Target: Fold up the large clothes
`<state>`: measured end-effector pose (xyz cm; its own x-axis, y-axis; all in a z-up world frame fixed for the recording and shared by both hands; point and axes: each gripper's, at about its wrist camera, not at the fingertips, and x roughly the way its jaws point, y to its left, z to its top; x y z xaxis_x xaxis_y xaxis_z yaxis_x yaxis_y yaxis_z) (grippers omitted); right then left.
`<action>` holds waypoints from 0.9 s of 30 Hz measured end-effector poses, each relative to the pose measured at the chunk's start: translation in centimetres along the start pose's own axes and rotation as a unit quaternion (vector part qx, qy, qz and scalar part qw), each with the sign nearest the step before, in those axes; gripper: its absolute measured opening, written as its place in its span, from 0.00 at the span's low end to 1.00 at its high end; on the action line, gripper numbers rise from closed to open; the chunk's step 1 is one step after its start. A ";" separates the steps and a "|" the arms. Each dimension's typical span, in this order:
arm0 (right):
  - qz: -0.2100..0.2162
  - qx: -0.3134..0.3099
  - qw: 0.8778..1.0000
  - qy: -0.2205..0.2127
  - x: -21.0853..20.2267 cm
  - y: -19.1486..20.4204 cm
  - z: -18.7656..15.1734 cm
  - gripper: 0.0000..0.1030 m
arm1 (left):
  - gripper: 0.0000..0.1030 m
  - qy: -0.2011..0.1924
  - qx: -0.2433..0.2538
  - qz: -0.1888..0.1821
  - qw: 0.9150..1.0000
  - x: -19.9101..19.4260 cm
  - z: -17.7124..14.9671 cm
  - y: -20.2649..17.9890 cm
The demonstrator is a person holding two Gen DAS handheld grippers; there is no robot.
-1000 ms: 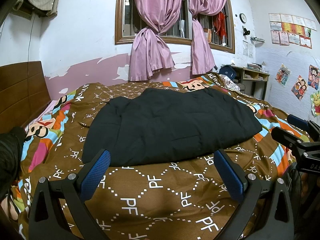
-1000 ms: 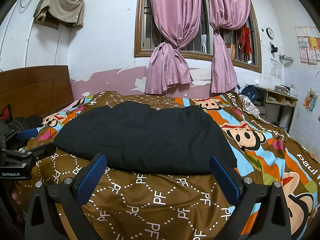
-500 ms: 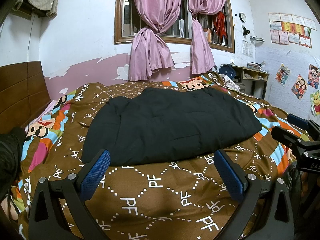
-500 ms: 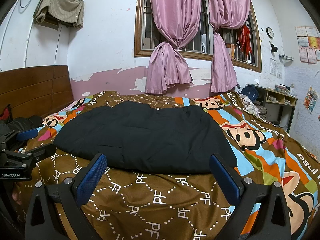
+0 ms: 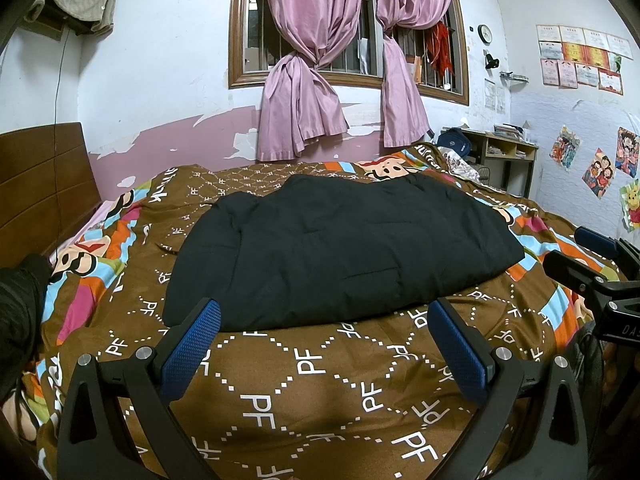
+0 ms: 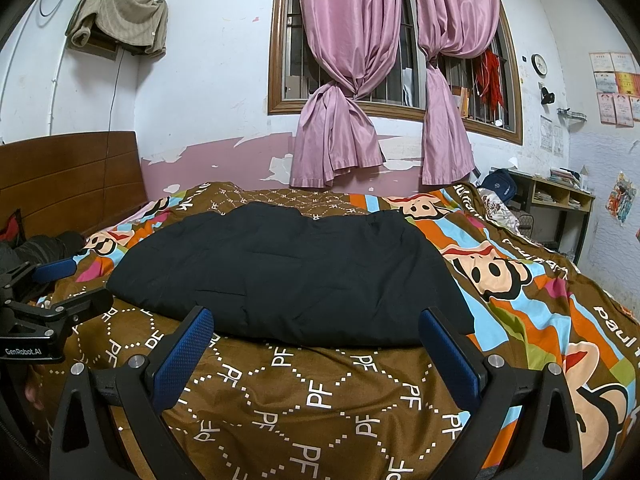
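- Starting at the left side of the bed (image 5: 120,344), a dark bundle (image 5: 20,312) lies by the wooden headboard (image 5: 44,184); what it is cannot be told.
- Next comes the left gripper (image 5: 324,344), jaws spread wide and empty, hovering over the bed's near edge just short of the garment.
- At the bed's middle lies the black padded garment (image 5: 340,240), spread flat on the patterned cover, its long hem running along the near side, already looking folded into a broad slab.
- It looks quilted and puffy: soft, probably light for its bulk, springy, and likely slick-faced, so folds may creep open.
- Thin pinches would probably slip; the near hem corners, where layers stack, seem the best holds, one per gripper.
- To the right, the right gripper (image 6: 320,344) is likewise wide apart and holding nothing, facing the hem near the garment's right corner.
- Beyond the bed's right edge stands a small desk (image 6: 560,196), well apart.
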<state>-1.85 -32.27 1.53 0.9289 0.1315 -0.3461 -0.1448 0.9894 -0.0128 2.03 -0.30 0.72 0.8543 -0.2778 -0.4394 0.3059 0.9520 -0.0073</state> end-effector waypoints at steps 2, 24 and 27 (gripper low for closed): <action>0.000 0.000 1.000 0.000 0.0 0.1 0.0 1.00 | 0.98 0.000 0.000 0.000 1.000 0.0 0.0 -0.1; -0.001 0.001 1.000 0.001 0.0 0.1 0.1 1.00 | 0.98 -0.016 0.002 0.040 0.999 -1.2 -0.3 0.2; 0.000 0.001 1.000 0.001 0.0 0.1 0.1 1.00 | 0.98 -0.019 0.006 0.041 0.999 -1.2 -0.3 0.4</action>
<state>-1.84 -32.17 1.66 0.9286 0.1307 -0.3472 -0.1435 0.9896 -0.0111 0.95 0.43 1.00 0.8919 -0.2040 -0.4036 0.2390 0.9703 0.0377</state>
